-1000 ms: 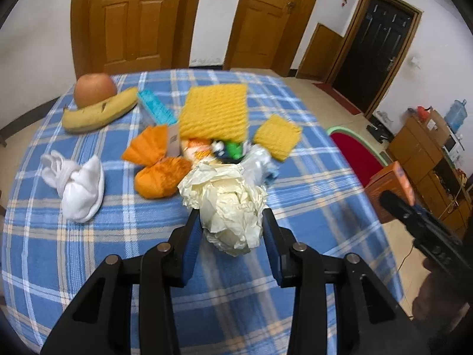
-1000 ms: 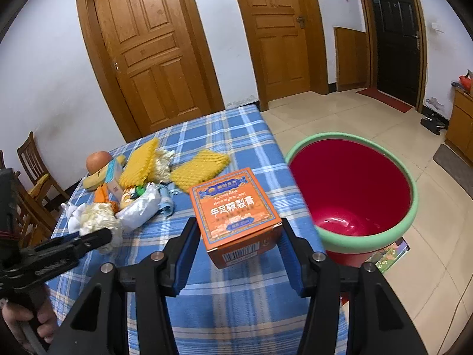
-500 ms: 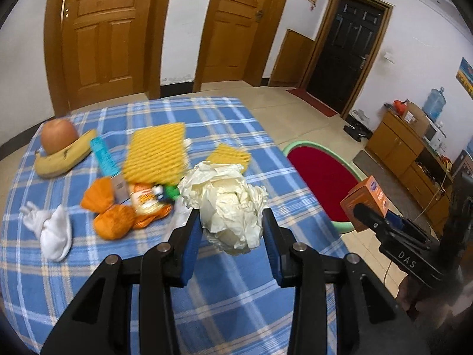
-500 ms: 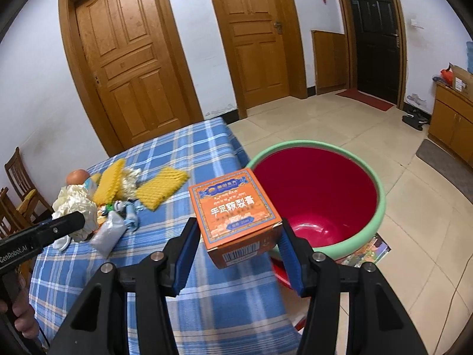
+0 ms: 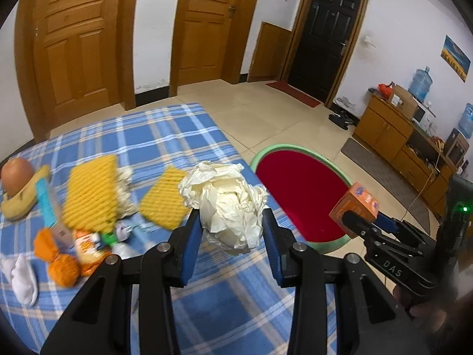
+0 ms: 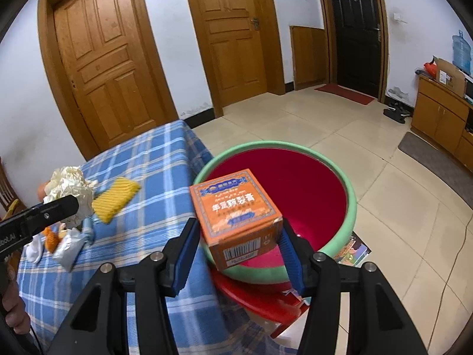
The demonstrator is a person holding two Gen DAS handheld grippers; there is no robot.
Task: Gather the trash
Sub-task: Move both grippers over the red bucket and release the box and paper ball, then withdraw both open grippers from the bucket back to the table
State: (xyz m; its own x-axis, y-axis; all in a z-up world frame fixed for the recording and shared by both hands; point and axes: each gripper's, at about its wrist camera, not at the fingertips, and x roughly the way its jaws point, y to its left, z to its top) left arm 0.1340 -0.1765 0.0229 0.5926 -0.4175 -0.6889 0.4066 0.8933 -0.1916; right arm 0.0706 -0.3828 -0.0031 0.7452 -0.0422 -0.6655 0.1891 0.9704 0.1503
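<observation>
My left gripper (image 5: 232, 224) is shut on a crumpled ball of cream paper (image 5: 226, 204), held above the right part of the blue plaid table (image 5: 177, 136). My right gripper (image 6: 238, 233) is shut on an orange carton (image 6: 236, 210) and holds it over the near rim of the red basin with a green rim (image 6: 348, 195). The left wrist view shows that basin (image 5: 298, 151) on the floor to the right of the table, with the orange carton (image 5: 356, 202) at its right edge. The paper ball (image 6: 69, 186) also shows at the left of the right wrist view.
On the table lie yellow foam nets (image 5: 91, 189), orange wrappers (image 5: 59, 254), a white sock (image 5: 20, 275), a banana (image 5: 20, 204) and an apple (image 5: 16, 174). Wooden doors (image 6: 112, 68) and a low cabinet (image 5: 393, 136) line the tiled room. A hand (image 6: 13, 313) grips the left tool.
Both grippers have swung right with their loads. The carton went from above the tablecloth to above the basin's rim. The paper ball moved from the table's middle toward its right edge.
</observation>
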